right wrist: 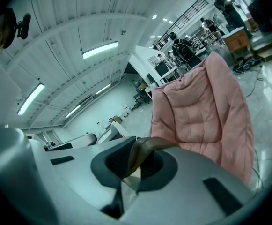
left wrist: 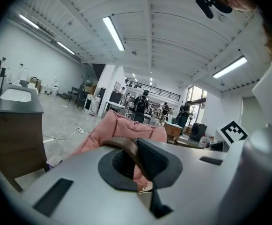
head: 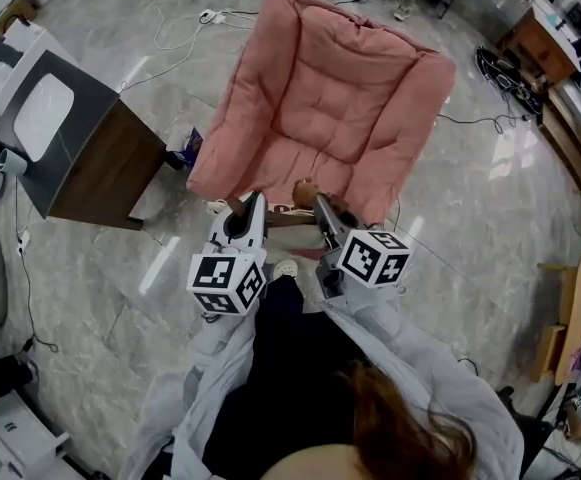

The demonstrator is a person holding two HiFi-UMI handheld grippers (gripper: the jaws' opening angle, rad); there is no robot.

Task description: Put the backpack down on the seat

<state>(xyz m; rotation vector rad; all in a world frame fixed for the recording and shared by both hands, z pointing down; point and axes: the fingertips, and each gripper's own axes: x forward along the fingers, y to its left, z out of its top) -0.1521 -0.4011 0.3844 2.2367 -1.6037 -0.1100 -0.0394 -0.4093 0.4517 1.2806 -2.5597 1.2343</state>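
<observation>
Pinched shut in the left gripper [left wrist: 138, 157] on a flat brown leather-like strap [left wrist: 124, 146]; likewise in the right gripper [right wrist: 132, 167], on a second such strap [right wrist: 144, 149]. Holding the brown backpack [head: 304, 190] by those straps at the front lip of the pink quilted chair [head: 335, 88], not yet on the seat, mostly hidden under the grippers. Risks from here: releasing short of the cushion and dropping it onto the grey marble floor [head: 470, 218]; uneven release, tipping it off the sloped seat

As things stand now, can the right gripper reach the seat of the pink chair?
Probably yes. The right gripper, shut on a brown strap, is already at the front edge of the pink chair, and nothing shows between them.
</observation>
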